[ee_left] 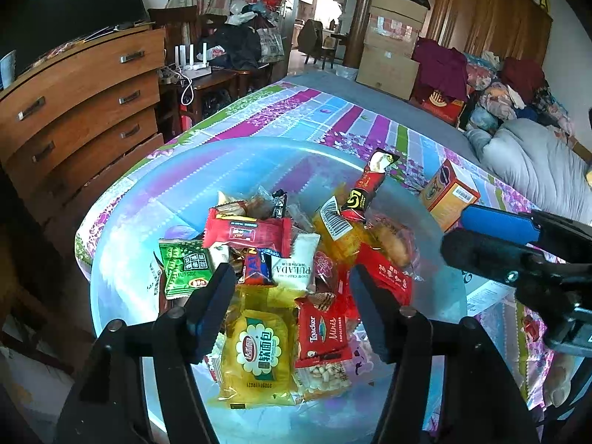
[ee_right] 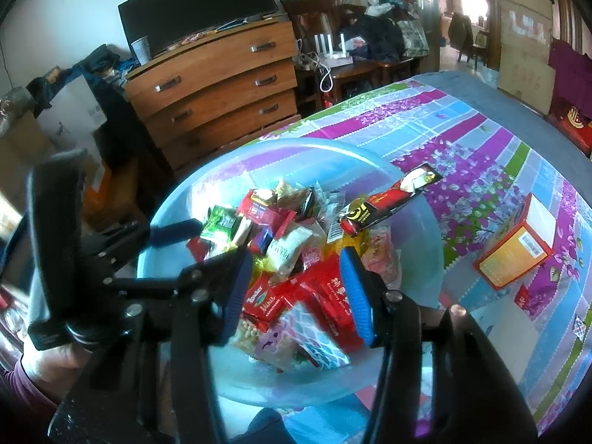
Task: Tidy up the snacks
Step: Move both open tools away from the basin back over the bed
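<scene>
A pale blue plastic basin (ee_left: 259,142) (ee_right: 296,144) on the flowered cloth holds a heap of several snack packets. Among them are a yellow bread packet (ee_left: 259,355), a red Loacker wafer pack (ee_left: 322,333), a green packet (ee_left: 185,266) and a white packet (ee_left: 296,270). A long red-and-black sachet (ee_left: 364,185) (ee_right: 384,199) leans on the far rim. My left gripper (ee_left: 292,288) hangs open just over the heap, its pads pressing nothing. My right gripper (ee_right: 296,288) (ee_left: 453,231) is open over the red packets at the basin's right side.
An orange box (ee_left: 449,194) (ee_right: 514,255) lies on the cloth right of the basin, with a small red packet (ee_right: 525,296) near it. A wooden dresser (ee_left: 74,111) stands at the left. A grey duvet (ee_left: 536,170) and stacked cartons (ee_left: 388,48) are beyond. A hand (ee_right: 48,362) grips the left tool.
</scene>
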A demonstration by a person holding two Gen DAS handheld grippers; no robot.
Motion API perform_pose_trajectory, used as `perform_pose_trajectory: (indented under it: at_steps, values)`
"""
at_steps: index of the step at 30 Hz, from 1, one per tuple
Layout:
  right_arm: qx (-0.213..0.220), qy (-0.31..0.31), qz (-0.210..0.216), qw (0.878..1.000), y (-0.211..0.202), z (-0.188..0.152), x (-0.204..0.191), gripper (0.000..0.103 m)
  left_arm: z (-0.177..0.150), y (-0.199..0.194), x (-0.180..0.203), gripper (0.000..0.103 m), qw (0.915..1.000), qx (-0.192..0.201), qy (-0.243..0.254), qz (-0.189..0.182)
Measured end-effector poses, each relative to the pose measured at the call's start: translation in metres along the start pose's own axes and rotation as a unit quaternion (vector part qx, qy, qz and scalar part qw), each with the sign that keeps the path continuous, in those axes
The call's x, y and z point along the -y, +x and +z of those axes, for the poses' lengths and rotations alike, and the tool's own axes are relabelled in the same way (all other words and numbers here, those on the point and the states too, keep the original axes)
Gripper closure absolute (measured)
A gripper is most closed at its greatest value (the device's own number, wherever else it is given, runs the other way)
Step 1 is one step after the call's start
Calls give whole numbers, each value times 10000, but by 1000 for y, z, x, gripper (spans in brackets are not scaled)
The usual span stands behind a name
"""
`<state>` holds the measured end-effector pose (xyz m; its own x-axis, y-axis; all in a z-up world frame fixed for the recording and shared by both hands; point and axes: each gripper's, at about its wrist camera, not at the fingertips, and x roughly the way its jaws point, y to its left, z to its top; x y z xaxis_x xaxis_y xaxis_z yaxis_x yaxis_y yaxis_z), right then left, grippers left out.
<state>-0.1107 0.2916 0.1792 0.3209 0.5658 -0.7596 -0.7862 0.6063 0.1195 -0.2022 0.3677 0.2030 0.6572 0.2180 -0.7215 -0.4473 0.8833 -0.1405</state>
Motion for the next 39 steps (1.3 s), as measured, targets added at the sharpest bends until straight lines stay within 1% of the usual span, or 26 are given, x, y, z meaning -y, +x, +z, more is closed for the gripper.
perform_pose_trajectory:
  at_steps: [6, 8, 10, 11, 13, 15, 17, 19, 22, 26, 29, 32, 33, 36, 39]
  values:
    - [198, 182, -22, 9996, -17, -8, 9, 52, 0, -9, -8, 36, 9994, 214, -239, 86]
    - [305, 225, -19, 9993, -25, -16, 11, 49, -1, -13, -9, 36, 9992, 275, -280, 121]
    - [405, 276, -45, 9988, -33, -25, 12, 42, -2, -16, -9, 34, 9989, 331, -298, 143]
    - [456, 317, -42, 9984, -38, -32, 13, 40, -2, -17, -8, 32, 9988, 348, -295, 157]
    - [524, 395, -55, 9978, -45, -44, 14, 28, -4, -19, -6, 30, 9986, 386, -291, 210]
    - [561, 468, -73, 9973, -53, -59, 16, 23, -5, -21, -2, 30, 9985, 390, -313, 218]
    - [518, 483, -172, 9973, -59, -78, 18, 21, -6, -24, 0, 30, 9985, 393, -310, 220]
    - [347, 532, -301, 9975, -62, -102, 22, 14, -8, -30, 6, 30, 9982, 470, -314, 181]
    - [108, 792, -434, 9959, -66, -135, 36, 14, -11, -39, 17, 30, 9977, 605, -307, 57]
    - [-3, 1351, -673, 9885, -88, -182, 69, 14, -10, -48, 55, 30, 9971, 714, -33, -248]
    - [-2, 1743, -987, 9797, -113, -215, 101, 14, -13, -59, 105, 30, 9932, 836, 456, -665]
    - [23, 2244, -1286, 9660, -137, -249, 140, 14, -23, -67, 160, 30, 9848, 842, 1058, -1086]
    - [41, 2381, -1352, 9618, -144, -258, 150, 14, -29, -69, 180, 30, 9807, 802, 1271, -1251]
    - [110, 2672, -1609, 9500, -165, -281, 187, 14, -45, -66, 226, 30, 9695, 610, 1685, -1669]
    - [155, 2756, -1848, 9432, -183, -290, 221, 14, -58, -53, 261, 30, 9625, 349, 1950, -1854]
